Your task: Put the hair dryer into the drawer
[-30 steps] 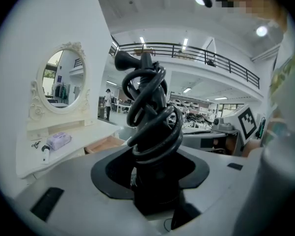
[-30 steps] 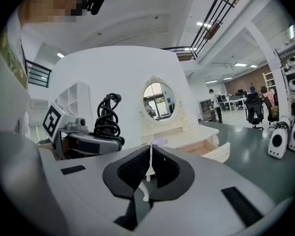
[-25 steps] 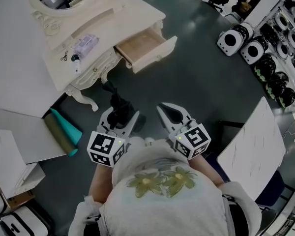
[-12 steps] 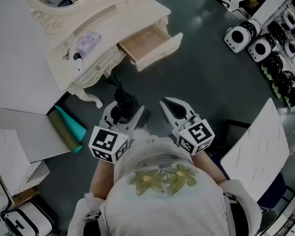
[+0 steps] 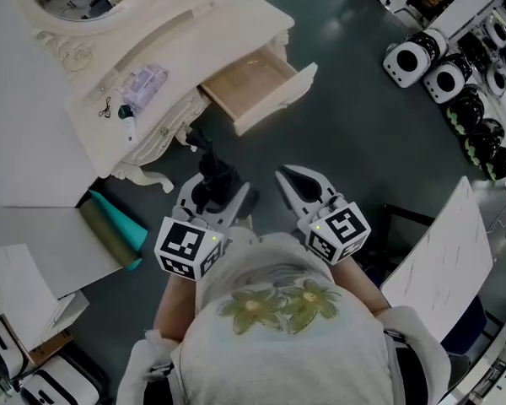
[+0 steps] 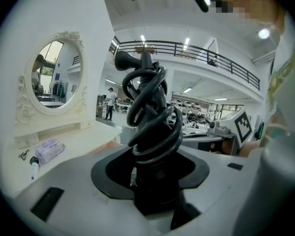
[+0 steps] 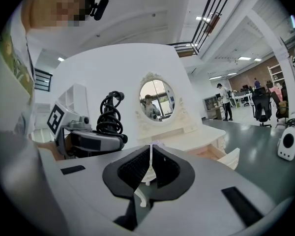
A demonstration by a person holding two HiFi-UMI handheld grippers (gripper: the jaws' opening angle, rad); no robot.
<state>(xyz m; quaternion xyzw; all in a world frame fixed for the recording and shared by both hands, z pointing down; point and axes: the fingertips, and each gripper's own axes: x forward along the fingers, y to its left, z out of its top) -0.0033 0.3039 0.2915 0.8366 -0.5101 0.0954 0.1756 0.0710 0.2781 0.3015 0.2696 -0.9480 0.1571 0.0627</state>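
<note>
Hair dryer (image 5: 209, 169), black with its cord coiled round it, is gripped upright in the clenched jaws of the left gripper (image 5: 212, 197), near the cream dressing table (image 5: 194, 32), whose drawer (image 5: 280, 98) is pulled open. The right gripper (image 5: 287, 177) is seen alongside, its jaws closed on nothing. Black-and-white square markers are borne on both grippers' cubes. Print on a lilac packet (image 5: 143, 83) lying on the tabletop is too small to be read.
</note>
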